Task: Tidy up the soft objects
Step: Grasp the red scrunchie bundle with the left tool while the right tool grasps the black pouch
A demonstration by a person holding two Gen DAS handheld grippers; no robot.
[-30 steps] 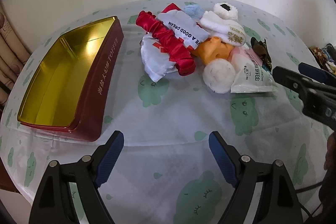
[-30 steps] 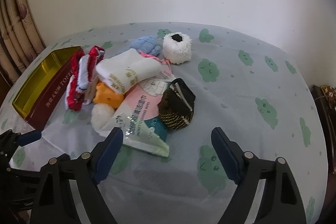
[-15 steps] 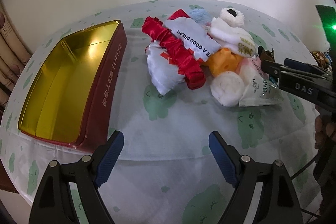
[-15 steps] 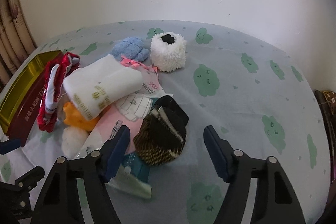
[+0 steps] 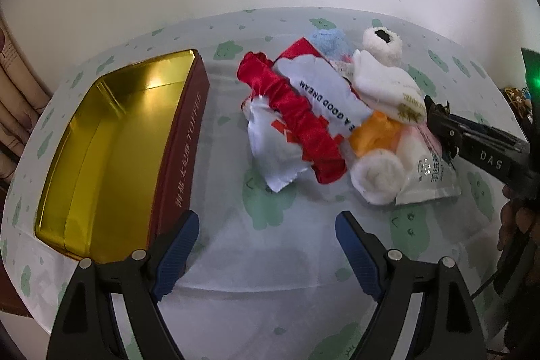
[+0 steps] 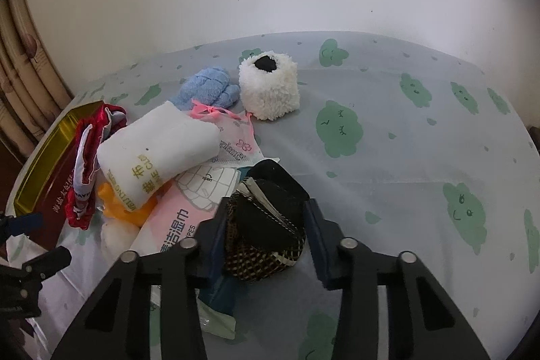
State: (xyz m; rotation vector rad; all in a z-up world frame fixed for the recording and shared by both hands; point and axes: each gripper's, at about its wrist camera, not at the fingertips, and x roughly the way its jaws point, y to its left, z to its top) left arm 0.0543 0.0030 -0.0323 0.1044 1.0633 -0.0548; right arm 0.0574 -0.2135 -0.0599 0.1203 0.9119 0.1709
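My right gripper (image 6: 265, 225) straddles a dark checked pouch (image 6: 270, 191) at the near edge of the soft pile. Its jaws are closing and both pads touch the pouch's sides. From the left wrist view the right gripper (image 5: 438, 120) reaches into the pile from the right. The pile holds a white towel roll (image 6: 158, 147), a blue cloth (image 6: 206, 86), a fluffy white roll (image 6: 270, 90), a red scrunchie (image 5: 297, 120) and a pink wipes pack (image 6: 182, 218). My left gripper (image 5: 266, 221) hangs open and empty over the tablecloth, beside the gold-lined red tin (image 5: 182, 137).
The round table wears a white cloth with green cloud prints (image 6: 422, 157). A white wall stands right behind it. Curtains (image 6: 23, 80) hang at the left. A person's hand (image 5: 513, 225) holds the right gripper at the right edge.
The right gripper moved forward and down over the dark pouch and its jaws narrowed onto it. The left gripper drifted a little, so the tin and pile sit nearer the middle of its view.
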